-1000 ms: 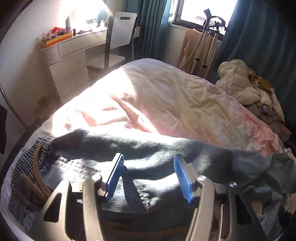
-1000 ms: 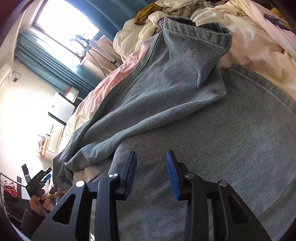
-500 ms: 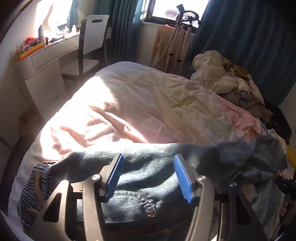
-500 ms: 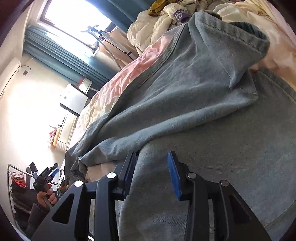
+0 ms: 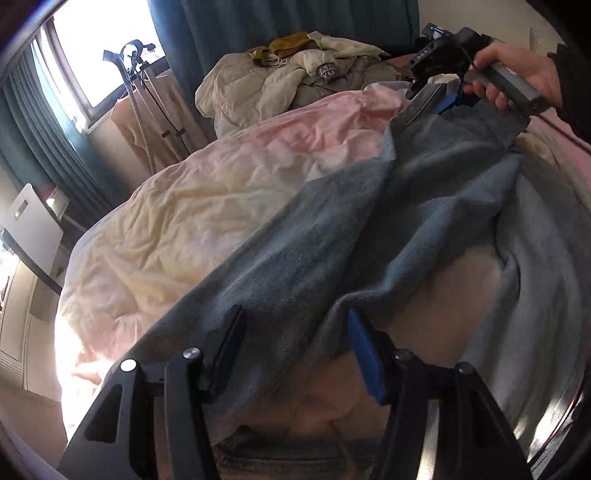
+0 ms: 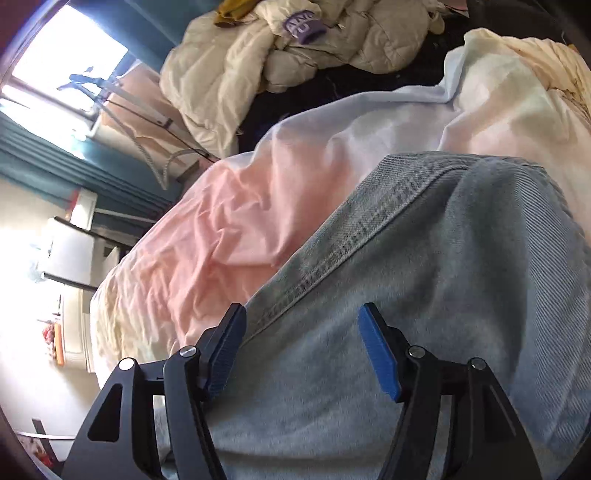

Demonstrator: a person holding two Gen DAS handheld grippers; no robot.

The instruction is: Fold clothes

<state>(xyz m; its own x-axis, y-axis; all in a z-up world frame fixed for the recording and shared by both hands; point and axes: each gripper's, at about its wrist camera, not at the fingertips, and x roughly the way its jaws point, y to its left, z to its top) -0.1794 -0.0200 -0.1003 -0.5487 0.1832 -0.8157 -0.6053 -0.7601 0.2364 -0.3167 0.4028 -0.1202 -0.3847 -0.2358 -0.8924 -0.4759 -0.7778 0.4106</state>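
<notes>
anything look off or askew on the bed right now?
The jeans are not flat: they lie diagonally across the pink duvet, bunched into deep folds with one layer flopped over another. Behind the bed, a heap of cream bedding and clothes sits unsorted. No damage or spill is visible.

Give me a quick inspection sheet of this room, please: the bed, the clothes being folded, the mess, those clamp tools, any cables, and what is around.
Surface: bed with a rumpled pink and cream duvet.
Job's things: blue denim jeans spread across the duvet, one leg running toward the far end.
Clutter: heap of cream jackets and other clothes beyond the bed.
Grippers: left gripper is open, denim between the pads; right gripper jaws are opening over the hem, held in a person's hand.
Cables: a hose on the garment steamer stand.
Surroundings: teal curtains, sunlit window, white chair.
</notes>
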